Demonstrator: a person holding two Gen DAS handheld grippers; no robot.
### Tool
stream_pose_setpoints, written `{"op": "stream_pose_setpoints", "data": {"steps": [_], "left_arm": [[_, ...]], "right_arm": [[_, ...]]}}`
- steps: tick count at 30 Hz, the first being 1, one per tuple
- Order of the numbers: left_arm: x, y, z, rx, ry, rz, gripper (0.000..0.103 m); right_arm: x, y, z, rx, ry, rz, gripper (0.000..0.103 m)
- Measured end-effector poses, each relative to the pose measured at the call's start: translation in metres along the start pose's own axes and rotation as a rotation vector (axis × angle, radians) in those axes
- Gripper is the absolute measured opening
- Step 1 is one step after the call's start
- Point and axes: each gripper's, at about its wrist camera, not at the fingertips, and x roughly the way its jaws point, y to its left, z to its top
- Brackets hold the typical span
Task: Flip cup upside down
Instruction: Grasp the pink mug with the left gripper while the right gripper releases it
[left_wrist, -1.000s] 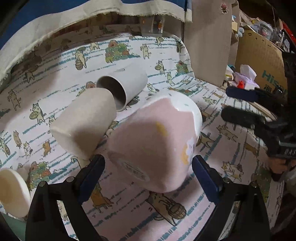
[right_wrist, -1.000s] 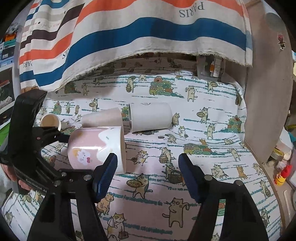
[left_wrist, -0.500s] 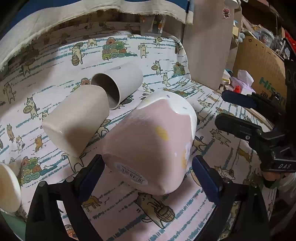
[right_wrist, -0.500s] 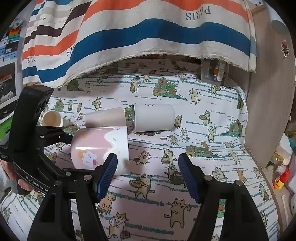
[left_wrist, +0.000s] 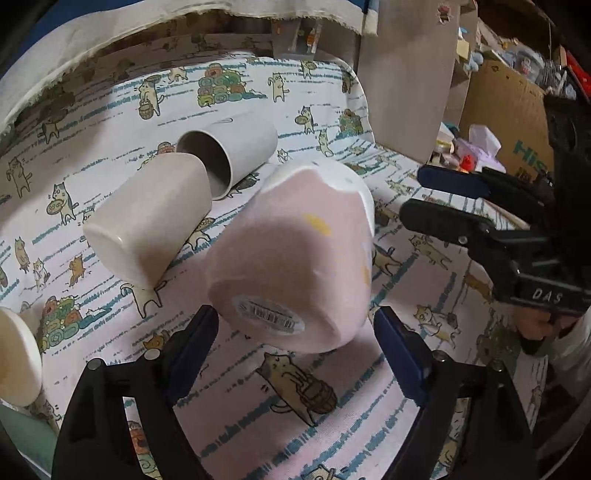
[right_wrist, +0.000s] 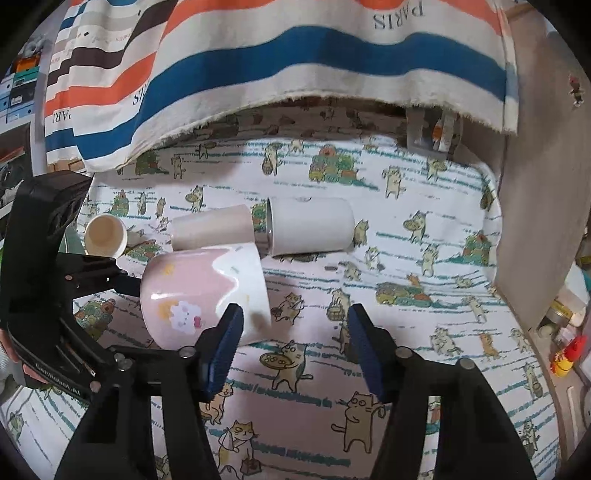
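A pink and white cup (left_wrist: 295, 266) lies on its side on the cat-print cloth, its labelled base toward my left gripper (left_wrist: 295, 339). The left gripper's blue pads stand at either side of the base; I cannot tell whether they touch it. In the right wrist view the same cup (right_wrist: 203, 291) lies left of centre, mouth to the right. My right gripper (right_wrist: 295, 343) is open and empty just right of the cup's mouth. It also shows in the left wrist view (left_wrist: 454, 199) at the right.
A beige cup (left_wrist: 147, 225) and a grey cup (left_wrist: 232, 155) lie on their sides behind the pink cup. A small cream cup (right_wrist: 105, 234) sits at the far left. A striped cloth (right_wrist: 295, 55) hangs at the back. A wooden panel (right_wrist: 543, 184) and clutter stand at the right.
The left gripper has moved closer around the pink cup's base, which now faces the camera more. The right gripper has moved in toward the cup's mouth.
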Motion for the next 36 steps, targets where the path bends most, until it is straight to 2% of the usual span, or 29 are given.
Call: {"op": "stream_pose_setpoints", "data": {"steps": [2, 6, 10, 12, 13, 14, 15, 17, 18, 20, 22, 23, 29, 33, 35, 36], "left_arm": [[0.003, -0.001, 0.001, 0.001, 0.001, 0.011, 0.086], [0.01, 0.001, 0.006, -0.025, -0.007, 0.009, 0.086], [0.012, -0.002, 0.009, -0.021, -0.001, 0.018, 0.08], [0.009, -0.005, 0.009, -0.019, -0.015, 0.046, 0.075], [0.006, -0.007, 0.007, -0.014, -0.023, 0.056, 0.051], [0.004, -0.008, 0.007, -0.007, -0.026, 0.063, 0.036], [0.0, -0.007, 0.007, -0.01, -0.032, 0.08, 0.015], [-0.004, 0.001, 0.007, -0.044, -0.023, 0.027, 0.013], [-0.006, 0.004, 0.008, -0.06, -0.016, 0.004, 0.013], [-0.01, 0.007, 0.008, -0.065, -0.031, 0.045, 0.028], [-0.015, 0.009, 0.009, -0.053, -0.069, 0.096, 0.079], [-0.017, 0.011, 0.01, -0.056, -0.091, 0.108, 0.085], [-0.017, 0.019, 0.04, -0.131, -0.1, 0.077, 0.086], [-0.009, 0.017, 0.066, -0.203, -0.091, 0.103, 0.086], [0.002, 0.016, 0.077, -0.236, -0.053, 0.199, 0.086], [0.005, 0.017, 0.08, -0.255, -0.061, 0.237, 0.086]], "right_arm": [[0.004, 0.0, 0.0, 0.002, 0.019, 0.018, 0.052], [0.007, -0.001, -0.001, 0.008, 0.031, 0.036, 0.051], [0.006, -0.001, -0.001, 0.01, 0.03, 0.04, 0.051], [0.006, -0.001, -0.001, 0.009, 0.027, 0.039, 0.051], [0.005, -0.001, -0.001, 0.008, 0.026, 0.039, 0.051], [0.005, -0.001, -0.001, 0.007, 0.024, 0.038, 0.051], [0.004, -0.001, -0.001, 0.007, 0.023, 0.039, 0.051], [0.003, 0.0, -0.001, 0.006, 0.02, 0.041, 0.051], [0.004, 0.0, -0.001, 0.006, 0.022, 0.042, 0.051], [0.004, -0.001, -0.001, 0.009, 0.026, 0.039, 0.051], [0.004, -0.002, -0.001, 0.017, 0.026, 0.036, 0.051], [0.004, -0.003, -0.001, 0.023, 0.027, 0.034, 0.051], [0.004, -0.007, -0.002, 0.043, 0.024, 0.021, 0.051], [0.003, -0.008, -0.002, 0.053, 0.02, 0.011, 0.051], [0.003, -0.012, -0.002, 0.07, 0.017, -0.002, 0.051], [0.003, -0.015, -0.003, 0.082, 0.015, -0.011, 0.049]]}}
